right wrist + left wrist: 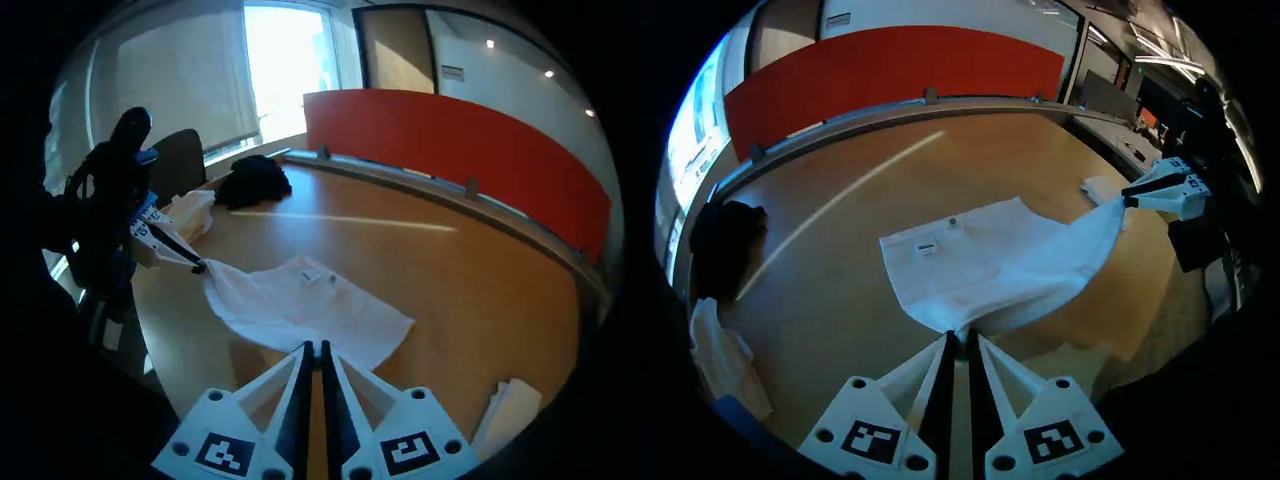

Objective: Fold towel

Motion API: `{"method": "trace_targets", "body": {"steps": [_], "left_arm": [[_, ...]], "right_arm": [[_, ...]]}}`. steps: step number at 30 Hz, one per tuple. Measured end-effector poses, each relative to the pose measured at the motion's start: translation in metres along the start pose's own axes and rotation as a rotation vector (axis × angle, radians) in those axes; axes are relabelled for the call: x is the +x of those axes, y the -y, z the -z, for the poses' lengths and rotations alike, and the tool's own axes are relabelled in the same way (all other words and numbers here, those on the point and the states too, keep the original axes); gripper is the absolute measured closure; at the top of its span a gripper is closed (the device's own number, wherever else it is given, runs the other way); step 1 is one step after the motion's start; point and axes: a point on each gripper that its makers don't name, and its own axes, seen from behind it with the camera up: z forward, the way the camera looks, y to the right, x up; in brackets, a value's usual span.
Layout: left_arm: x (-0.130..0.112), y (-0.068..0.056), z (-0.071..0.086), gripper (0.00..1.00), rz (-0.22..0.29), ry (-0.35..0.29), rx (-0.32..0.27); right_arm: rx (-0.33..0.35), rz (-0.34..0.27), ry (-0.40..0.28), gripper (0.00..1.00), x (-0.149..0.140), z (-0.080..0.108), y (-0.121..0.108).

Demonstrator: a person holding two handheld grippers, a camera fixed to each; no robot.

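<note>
A broad wooden table (pixel 824 272) carries the white towel (pixel 984 256), spread at the centre of the left gripper view with two corners drawn up off the wood. At 6 o'clock there, the left hand-held gripper (pixel 960 336) has its fingers pressed nearly together on one corner. The right hand-held gripper (pixel 315 346), at 6 o'clock in the right gripper view, pinches the other likewise.

Towel (pixel 1000 256) labels (pixel 926 248) too small to read
</note>
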Motion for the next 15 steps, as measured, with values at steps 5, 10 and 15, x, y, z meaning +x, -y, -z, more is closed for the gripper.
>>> {"method": "trace_targets", "body": {"steps": [5,10,15], "left_arm": [[-0.001,-0.004,0.007,0.89,0.008,0.004,-0.003],[-0.001,-0.006,0.011,0.89,0.028,0.006,-0.009],[-0.002,-0.009,0.012,0.89,0.042,0.012,-0.017]], "right_arm": [[-0.001,0.001,-0.002,0.92,0.004,0.006,0.001],[-0.007,-0.004,-0.002,0.93,0.005,0.011,-0.002],[-0.014,-0.001,0.002,0.93,0.004,0.011,-0.004]]}}
